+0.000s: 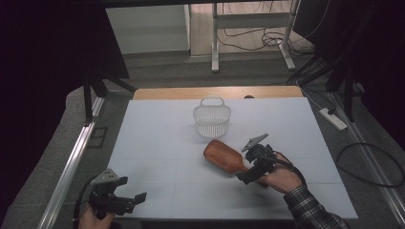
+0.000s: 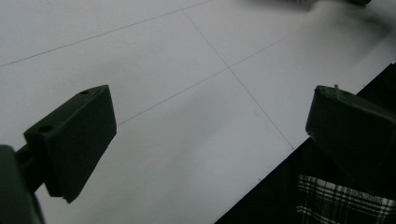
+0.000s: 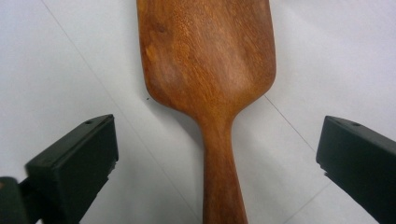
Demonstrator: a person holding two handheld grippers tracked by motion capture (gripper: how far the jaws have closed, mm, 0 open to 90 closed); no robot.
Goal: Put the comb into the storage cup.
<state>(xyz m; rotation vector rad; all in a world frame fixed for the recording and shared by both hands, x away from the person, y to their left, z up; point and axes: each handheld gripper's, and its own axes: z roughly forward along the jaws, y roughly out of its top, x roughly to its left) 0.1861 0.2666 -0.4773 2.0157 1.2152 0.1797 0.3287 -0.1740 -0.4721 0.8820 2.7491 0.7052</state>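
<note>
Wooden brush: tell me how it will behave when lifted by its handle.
The brush looks like solid wood, so probably stiff. Its broad head outweighs the slim handle, so it may tilt head-down. The smooth finish could slip between the open right gripper.

hairbrush on table | basket just behind it, probably apart

A white openwork basket with a loop handle stands upright near the far middle of the white tabletop, which is crossed by thin seam lines. A wooden strip edges its far side. On the grey floor beyond stand white desk legs amid black cables, and a white power strip lies at the right
</note>
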